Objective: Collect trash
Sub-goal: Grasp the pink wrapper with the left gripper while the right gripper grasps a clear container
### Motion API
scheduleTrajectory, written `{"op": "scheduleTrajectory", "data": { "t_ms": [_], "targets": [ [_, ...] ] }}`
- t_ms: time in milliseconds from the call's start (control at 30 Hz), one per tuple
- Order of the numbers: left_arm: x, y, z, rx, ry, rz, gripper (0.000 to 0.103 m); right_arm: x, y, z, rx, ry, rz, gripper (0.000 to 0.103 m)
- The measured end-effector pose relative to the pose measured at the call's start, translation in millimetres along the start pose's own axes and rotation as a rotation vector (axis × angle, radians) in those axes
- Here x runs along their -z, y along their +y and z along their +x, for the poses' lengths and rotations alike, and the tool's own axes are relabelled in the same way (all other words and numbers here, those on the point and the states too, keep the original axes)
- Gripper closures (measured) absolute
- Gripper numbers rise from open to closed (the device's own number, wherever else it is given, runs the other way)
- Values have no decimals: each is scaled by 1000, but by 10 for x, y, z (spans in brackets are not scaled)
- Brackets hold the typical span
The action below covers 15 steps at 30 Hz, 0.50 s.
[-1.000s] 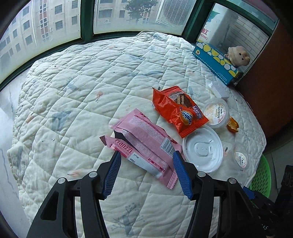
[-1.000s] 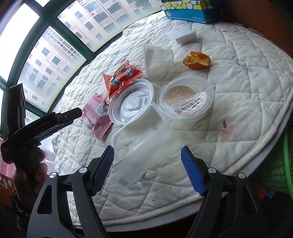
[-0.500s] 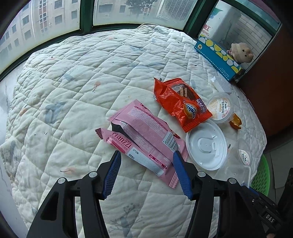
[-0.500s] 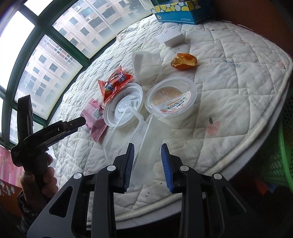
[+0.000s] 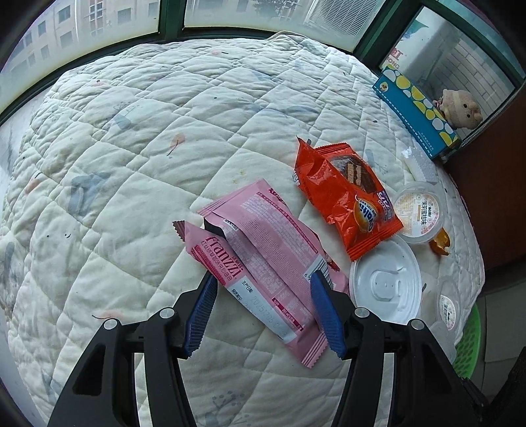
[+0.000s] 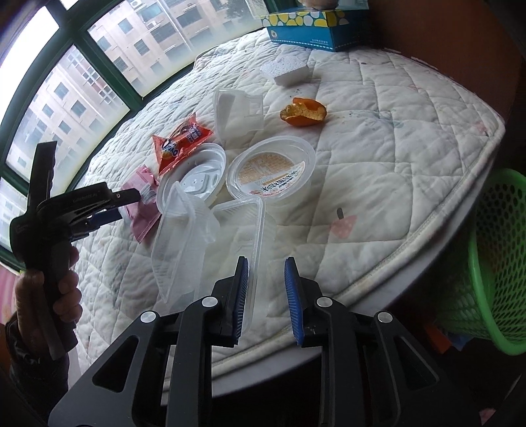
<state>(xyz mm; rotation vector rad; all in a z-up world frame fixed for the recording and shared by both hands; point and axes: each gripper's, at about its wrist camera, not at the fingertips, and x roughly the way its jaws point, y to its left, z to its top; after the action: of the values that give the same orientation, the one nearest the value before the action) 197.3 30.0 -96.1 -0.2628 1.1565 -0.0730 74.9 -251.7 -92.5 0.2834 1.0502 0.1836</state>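
Note:
My left gripper (image 5: 263, 282) is open, its blue pads either side of two pink wrappers (image 5: 263, 256) lying on the quilted table (image 5: 131, 164). My right gripper (image 6: 265, 262) is shut on a clear plastic clamshell box (image 6: 210, 249), pinching its rim and holding it lifted and tilted. Near it lie a white lid (image 6: 197, 177), a round clear tub (image 6: 273, 174), an orange snack packet (image 6: 180, 141) and an orange peel (image 6: 304, 113). The left gripper also shows in the right wrist view (image 6: 108, 205), over the pink wrappers (image 6: 141, 203).
A green mesh basket (image 6: 493, 262) stands off the table's right edge. A blue tissue box (image 6: 315, 29) and a white sponge (image 6: 286, 70) sit at the back. A clear cup (image 6: 236, 111) lies on its side. Windows ring the far side.
My right gripper closed on the clear clamshell box and lifted it. My left gripper moved forward over the pink wrappers, staying open.

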Motion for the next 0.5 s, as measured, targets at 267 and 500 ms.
{"op": "scheduleTrajectory", "data": {
  "t_ms": [267, 500],
  "targets": [
    [-88, 20, 55, 2, -9, -17, 85, 61, 225, -69, 69, -38, -124, 38],
    [-79, 46, 10, 2, -20, -10, 102, 150, 414, 72, 60, 10, -180, 33]
  ]
}}
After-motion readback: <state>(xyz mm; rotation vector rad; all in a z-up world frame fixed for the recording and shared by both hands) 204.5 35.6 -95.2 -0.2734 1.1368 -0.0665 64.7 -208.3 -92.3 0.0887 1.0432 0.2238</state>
